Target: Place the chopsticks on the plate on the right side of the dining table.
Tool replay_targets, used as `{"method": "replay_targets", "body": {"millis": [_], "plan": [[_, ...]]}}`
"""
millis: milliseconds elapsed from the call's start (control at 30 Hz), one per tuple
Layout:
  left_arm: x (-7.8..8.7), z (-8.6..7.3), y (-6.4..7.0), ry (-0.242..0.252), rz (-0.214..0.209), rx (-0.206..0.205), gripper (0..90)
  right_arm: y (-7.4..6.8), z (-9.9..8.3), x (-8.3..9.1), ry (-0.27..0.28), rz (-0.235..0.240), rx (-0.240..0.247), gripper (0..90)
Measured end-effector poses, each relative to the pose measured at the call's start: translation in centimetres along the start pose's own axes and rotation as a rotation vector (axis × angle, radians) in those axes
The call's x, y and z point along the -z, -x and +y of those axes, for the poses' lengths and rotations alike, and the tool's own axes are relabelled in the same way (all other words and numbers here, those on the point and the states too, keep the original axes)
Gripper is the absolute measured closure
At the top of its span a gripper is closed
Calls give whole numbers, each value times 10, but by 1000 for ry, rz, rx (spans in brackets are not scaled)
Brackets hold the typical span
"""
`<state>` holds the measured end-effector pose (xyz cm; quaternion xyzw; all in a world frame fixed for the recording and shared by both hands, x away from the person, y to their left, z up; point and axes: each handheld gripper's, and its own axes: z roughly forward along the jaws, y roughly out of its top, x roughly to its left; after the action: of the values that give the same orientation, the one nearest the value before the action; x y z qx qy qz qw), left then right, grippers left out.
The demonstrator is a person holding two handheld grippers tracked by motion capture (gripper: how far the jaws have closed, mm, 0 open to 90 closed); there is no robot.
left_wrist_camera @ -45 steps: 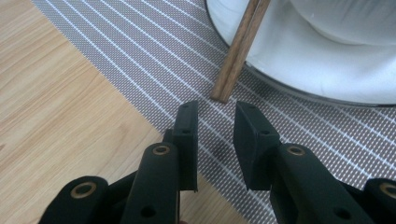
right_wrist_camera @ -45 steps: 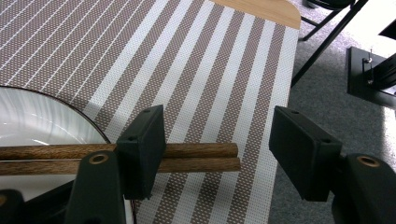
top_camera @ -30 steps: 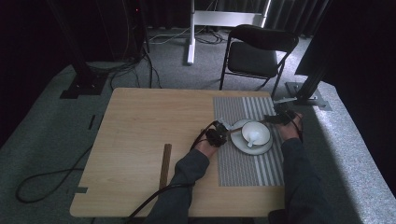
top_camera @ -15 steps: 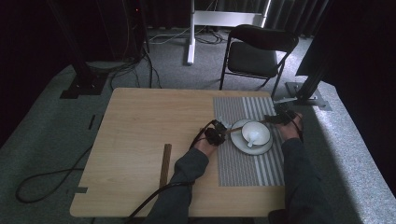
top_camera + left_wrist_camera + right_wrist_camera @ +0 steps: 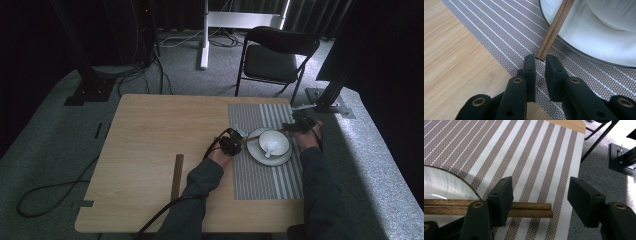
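Observation:
A pair of brown chopsticks (image 5: 554, 30) lies across the white plate (image 5: 252, 150), which carries a white bowl (image 5: 274, 141) with a spoon (image 5: 270, 149). My left gripper (image 5: 240, 140) is at the plate's left side. In the left gripper view its jaws (image 5: 541, 58) stand close together and pinch the very end of the chopsticks. My right gripper (image 5: 295, 126) is at the plate's far right. In the right gripper view it (image 5: 541, 187) is wide open, and the other end of the chopsticks (image 5: 529, 210) rests on the striped placemat (image 5: 536, 157) between its jaws.
The placemat (image 5: 265, 175) covers the right part of the wooden table (image 5: 160, 135). A dark wooden strip (image 5: 176, 175) lies near the table's front. A black folding chair (image 5: 280, 55) stands behind the table, and the floor drops off just right of the mat.

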<state>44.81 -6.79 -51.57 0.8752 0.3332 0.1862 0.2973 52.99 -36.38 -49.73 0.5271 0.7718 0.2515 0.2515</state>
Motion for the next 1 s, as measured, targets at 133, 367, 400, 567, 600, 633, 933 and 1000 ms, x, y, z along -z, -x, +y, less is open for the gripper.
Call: {"method": "replay_targets", "body": {"millis": [133,367,400,567,600,633,933,1000], "plan": [[-1,1,0,-1,3,4,796,0,0,2,-2,0,12,363],[-1,1,-2,0,3,10,796,1,0,3,-8,1,15,364],[-1,1,-2,-1,3,10,796,1,0,2,-8,0,15,364],[-1,1,-3,0,4,14,796,-2,1,0,-12,1,19,364],[-1,1,-3,1,4,17,796,-2,1,0,-12,1,19,364],[-1,1,-4,-1,4,18,796,-2,1,0,-12,1,20,365],[-2,3,-6,-4,6,33,797,1,-2,2,-18,7,19,366],[-3,3,-6,-6,6,33,797,2,-2,2,-20,8,19,366]]}}
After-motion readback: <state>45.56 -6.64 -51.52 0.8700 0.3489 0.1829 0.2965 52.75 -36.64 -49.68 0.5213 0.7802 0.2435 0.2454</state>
